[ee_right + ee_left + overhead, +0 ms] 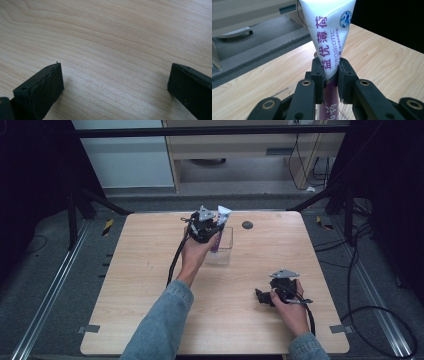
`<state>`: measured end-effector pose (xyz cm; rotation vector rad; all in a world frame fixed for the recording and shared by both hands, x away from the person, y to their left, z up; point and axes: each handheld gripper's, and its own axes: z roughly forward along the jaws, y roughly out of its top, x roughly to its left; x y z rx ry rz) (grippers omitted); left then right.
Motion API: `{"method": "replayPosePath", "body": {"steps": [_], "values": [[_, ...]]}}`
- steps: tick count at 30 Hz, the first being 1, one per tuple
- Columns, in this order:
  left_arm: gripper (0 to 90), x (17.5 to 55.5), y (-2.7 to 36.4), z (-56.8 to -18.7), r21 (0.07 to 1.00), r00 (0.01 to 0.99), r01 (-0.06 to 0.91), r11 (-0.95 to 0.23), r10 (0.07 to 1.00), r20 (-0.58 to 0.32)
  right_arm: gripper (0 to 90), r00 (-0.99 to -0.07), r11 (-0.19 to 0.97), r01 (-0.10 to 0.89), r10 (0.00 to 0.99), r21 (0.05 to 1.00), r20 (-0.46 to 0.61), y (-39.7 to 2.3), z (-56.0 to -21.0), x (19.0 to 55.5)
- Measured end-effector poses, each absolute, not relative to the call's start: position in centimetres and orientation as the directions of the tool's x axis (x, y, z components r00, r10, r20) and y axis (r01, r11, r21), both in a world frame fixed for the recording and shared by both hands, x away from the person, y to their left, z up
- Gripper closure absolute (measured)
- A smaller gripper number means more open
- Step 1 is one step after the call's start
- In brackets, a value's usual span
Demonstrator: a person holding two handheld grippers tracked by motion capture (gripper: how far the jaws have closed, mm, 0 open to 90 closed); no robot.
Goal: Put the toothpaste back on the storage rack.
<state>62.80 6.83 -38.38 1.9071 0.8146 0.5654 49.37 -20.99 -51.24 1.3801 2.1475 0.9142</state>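
The right gripper (260,296) rests near the front edge of the table (150,285), held low in the person's right hand (290,312), and in the right gripper view its two black jaws stand wide apart with just bare wood between them. It has no job right now, so it should wait there, out of the way. Farther back, the left gripper (330,72) pinches a white and purple tube (329,32) tight around its middle. The tube stands almost straight up, wide flat end on top, and its purple bottom part goes down into a clear box (223,251) that sits near the far edge of the table. To do this well, I think the person should keep the tube straight, lower it slowly until it sits inside the clear box, and let go only then, so it does not tip over. The left arm (165,320) in its blue sleeve reaches far forward, and the left hand (196,254) holds its gripper up at the clear box.
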Motion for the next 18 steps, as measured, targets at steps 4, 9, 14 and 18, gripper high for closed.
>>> {"method": "replayPosePath", "body": {"steps": [4, 9, 14, 18], "values": [[76.9, 62.85, 6.8, -38.69, 0.89, 0.672, 0.307, -0.337, 0.739, 0.048, 0.6, -0.415, 0.289, 0.629, 0.91, 0.722, -0.003, -20.99, -51.24, 49.37], [76.8, 62.99, 6.84, -39.01, 0.888, 0.669, 0.317, -0.334, 0.742, 0.04, 0.6, -0.414, 0.289, 0.629, 0.91, 0.722, -0.003, -20.99, -51.25, 49.37], [76.8, 63.05, 6.73, -39.21, 0.881, 0.669, 0.325, -0.344, 0.742, 0.043, 0.6, -0.414, 0.288, 0.629, 0.91, 0.722, -0.002, -20.99, -51.24, 49.37], [76.8, 63.07, 6.54, -39.37, 0.877, 0.668, 0.328, -0.351, 0.743, 0.048, 0.6, -0.414, 0.288, 0.629, 0.91, 0.722, -0.002, -20.99, -51.24, 49.37]]}}
